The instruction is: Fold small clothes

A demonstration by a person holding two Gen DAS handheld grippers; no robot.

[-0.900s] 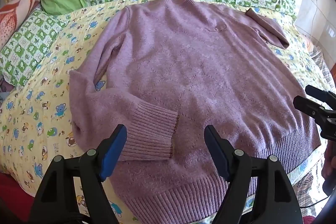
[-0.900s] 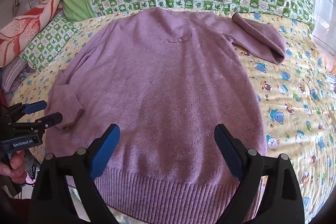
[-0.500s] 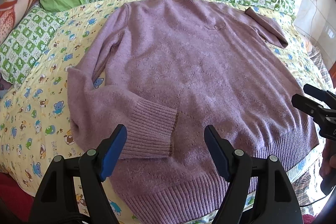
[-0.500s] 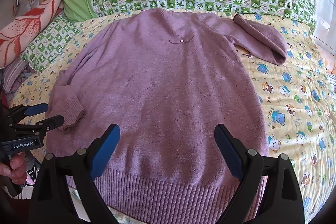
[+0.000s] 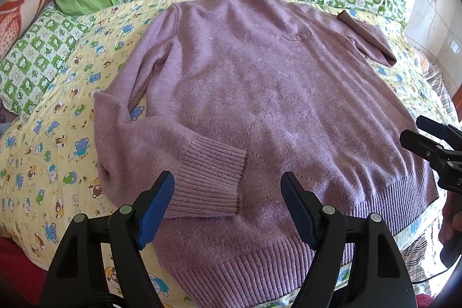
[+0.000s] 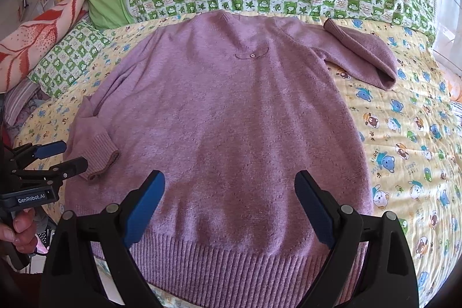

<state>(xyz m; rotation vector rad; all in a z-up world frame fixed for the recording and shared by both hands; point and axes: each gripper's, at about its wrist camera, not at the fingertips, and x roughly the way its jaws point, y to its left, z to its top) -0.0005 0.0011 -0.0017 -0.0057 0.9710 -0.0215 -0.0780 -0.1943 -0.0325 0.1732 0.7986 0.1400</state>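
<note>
Purple sweater [image 5: 260,106], flat on bed quilt [image 5: 43,163], unfolded; left gripper [image 5: 226,204] and right gripper [image 6: 229,210] both wide, empty, above hem; next, likely: pinch left cuff [image 5: 210,186], fold sleeve inward.

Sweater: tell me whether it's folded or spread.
Mostly spread: the sweater lies flat on the bed; only its sleeves are folded, one cuff on the body.

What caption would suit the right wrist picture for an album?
Open right gripper poised over the hem of a purple sweater spread flat on a cartoon-print quilt.
</note>
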